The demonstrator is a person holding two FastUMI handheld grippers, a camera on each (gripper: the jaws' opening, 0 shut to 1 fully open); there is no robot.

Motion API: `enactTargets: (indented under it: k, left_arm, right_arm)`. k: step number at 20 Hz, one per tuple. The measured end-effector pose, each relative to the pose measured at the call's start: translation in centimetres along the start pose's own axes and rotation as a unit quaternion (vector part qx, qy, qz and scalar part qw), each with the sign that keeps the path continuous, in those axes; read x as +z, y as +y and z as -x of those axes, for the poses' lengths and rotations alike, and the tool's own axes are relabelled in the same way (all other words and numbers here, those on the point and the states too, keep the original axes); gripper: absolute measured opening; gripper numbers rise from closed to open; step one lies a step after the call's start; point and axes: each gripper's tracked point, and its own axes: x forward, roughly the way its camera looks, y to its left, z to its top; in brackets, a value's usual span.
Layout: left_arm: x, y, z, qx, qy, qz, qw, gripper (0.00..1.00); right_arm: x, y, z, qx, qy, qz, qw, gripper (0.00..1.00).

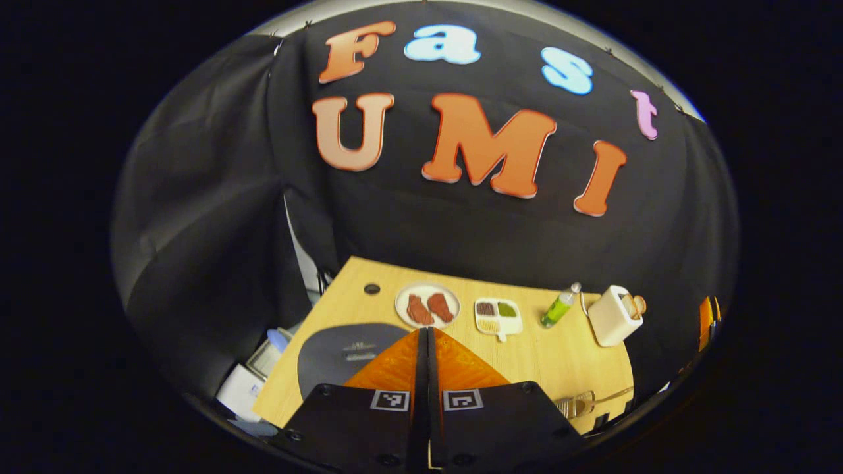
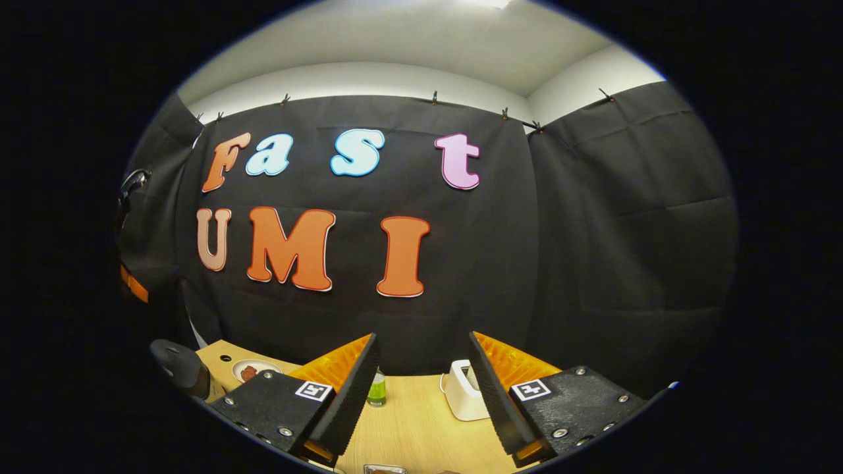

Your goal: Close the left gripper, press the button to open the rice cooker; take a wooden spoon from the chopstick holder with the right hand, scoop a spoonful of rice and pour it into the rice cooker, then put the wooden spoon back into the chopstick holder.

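Note:
The grey rice cooker (image 1: pixel 339 355) sits at the near left of the wooden table (image 1: pixel 540 359) with its lid down. My left gripper (image 1: pixel 425 332) is shut, its orange fingers pressed together with nothing between them, hovering just right of the cooker lid. My right gripper (image 2: pixel 423 337) hangs open and empty above the table, facing the booth wall. A clear holder (image 1: pixel 578 403) with a thin pale handle sticking out lies at the table's near right edge; I cannot make out what it contains.
A plate with two meat pieces (image 1: pixel 427 305), a divided dish (image 1: pixel 498 316), a green bottle (image 1: pixel 560 307) and a white toaster (image 1: pixel 616 315) line the far side. The bottle (image 2: pixel 377 390) and toaster (image 2: pixel 463 395) stand between my right fingers. White boxes (image 1: pixel 253 382) sit left, off the table.

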Motion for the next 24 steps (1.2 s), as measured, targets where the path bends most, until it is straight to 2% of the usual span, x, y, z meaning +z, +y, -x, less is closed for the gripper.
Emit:
enactTargets:
  k: [6, 8, 10, 11, 13, 14, 15, 20, 21, 24]
  left_arm:
    - [-6.5, 2.4, -1.7, 0.019, 0.143, 0.04, 0.989, 0.05]
    - [-8.7, 3.0, -2.1, 0.018, 0.184, 0.065, 0.981, 0.02]
    - [-11.0, 3.2, -2.6, 0.013, 0.227, 0.089, 0.97, 0.05]
    - [-12.2, 3.4, -2.8, 0.012, 0.244, 0.1, 0.964, 0.02]
    - [-13.8, 3.7, -3.4, 0.013, 0.266, 0.108, 0.958, 0.05]
    - [-14.3, 4.0, -3.7, 0.016, 0.275, 0.113, 0.955, 0.06]
    - [-14.9, 4.2, -4.0, 0.019, 0.28, 0.118, 0.953, 0.02]
    - [-17.5, 4.6, -5.0, 0.023, 0.308, 0.136, 0.941, 0.05]
    - [-17.0, 4.9, -5.3, 0.023, 0.297, 0.137, 0.945, 0.05]
    - [-17.7, 4.7, -5.3, 0.016, 0.311, 0.136, 0.941, 0.06]
  right_arm:
    - [-3.0, -1.5, 0.9, -0.018, 0.04, -0.007, 0.999, 0.84]
    - [-4.0, -1.8, 1.1, -0.023, 0.053, -0.007, 0.998, 0.84]
    - [-5.0, -2.0, 1.4, -0.027, 0.067, -0.008, 0.997, 0.84]
    - [-5.6, -2.0, 1.7, -0.028, 0.074, -0.009, 0.997, 0.84]
    - [-6.6, -2.1, 2.1, -0.031, 0.087, -0.01, 0.996, 0.84]
    - [-7.1, -2.2, 2.2, -0.032, 0.094, -0.01, 0.995, 0.84]
    - [-7.6, -2.3, 2.4, -0.033, 0.1, -0.012, 0.994, 0.84]
    - [-10.3, -2.2, 2.8, -0.038, 0.133, -0.012, 0.99, 0.84]
    - [-10.9, -2.2, 2.9, -0.039, 0.139, -0.01, 0.99, 0.84]
    - [-11.8, -2.3, 3.1, -0.04, 0.153, -0.008, 0.987, 0.84]
